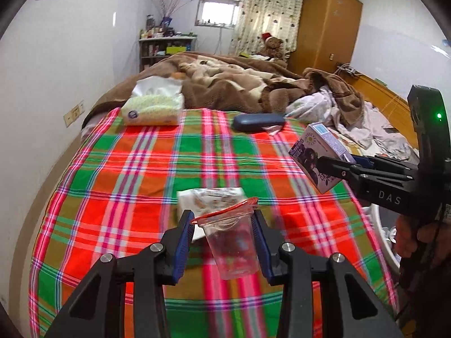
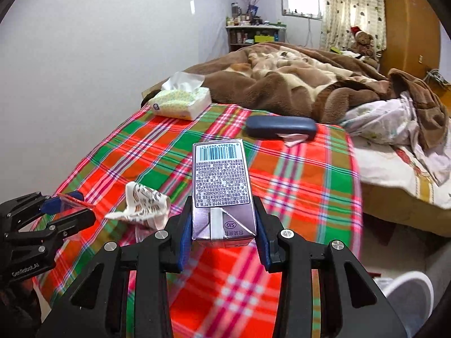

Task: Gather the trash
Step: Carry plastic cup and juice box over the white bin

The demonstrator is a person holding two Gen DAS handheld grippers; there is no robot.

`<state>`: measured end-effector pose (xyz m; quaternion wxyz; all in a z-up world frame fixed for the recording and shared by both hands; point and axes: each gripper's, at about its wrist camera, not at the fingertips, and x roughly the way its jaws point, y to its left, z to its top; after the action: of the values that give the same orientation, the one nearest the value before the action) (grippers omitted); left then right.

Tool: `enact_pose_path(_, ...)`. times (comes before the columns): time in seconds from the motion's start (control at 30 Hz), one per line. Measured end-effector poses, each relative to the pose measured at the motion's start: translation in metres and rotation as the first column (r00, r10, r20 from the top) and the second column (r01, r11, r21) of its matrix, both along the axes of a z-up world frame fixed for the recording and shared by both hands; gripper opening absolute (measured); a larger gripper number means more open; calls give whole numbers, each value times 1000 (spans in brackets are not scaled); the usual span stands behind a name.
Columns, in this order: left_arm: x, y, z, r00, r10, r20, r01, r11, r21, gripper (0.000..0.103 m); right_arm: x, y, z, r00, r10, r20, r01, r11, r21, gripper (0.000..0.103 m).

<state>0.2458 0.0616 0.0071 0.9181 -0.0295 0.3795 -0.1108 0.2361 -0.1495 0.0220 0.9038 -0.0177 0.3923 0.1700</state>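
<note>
the left gripper [image 1: 224, 242] is clamping a clear plastic cup with a red rim [image 1: 232, 242] between its narrowed blue pads, and the right gripper [image 2: 224, 225] is squeezing a purple drink carton [image 2: 221, 188] the same way. both are hanging above the plaid bedspread [image 1: 126, 169], so this looks like the carry-off step. a crumpled wrapper [image 2: 143, 202] is lying on the spread below. next, both pieces are needing a bin, which is not in view.
</note>
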Motion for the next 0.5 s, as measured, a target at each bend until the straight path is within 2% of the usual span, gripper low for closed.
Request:
enact_pose_path(0.27,-20,-47,15,996,-83,32,83,996,-15,42,-33,-46,8,997,-74,17,74,997,9,39)
enact_pose_path(0.5,-37,-101,22,981,-185,52,186,982,-20,42,-59,-91,9,987,-158,19,157,987,15,39)
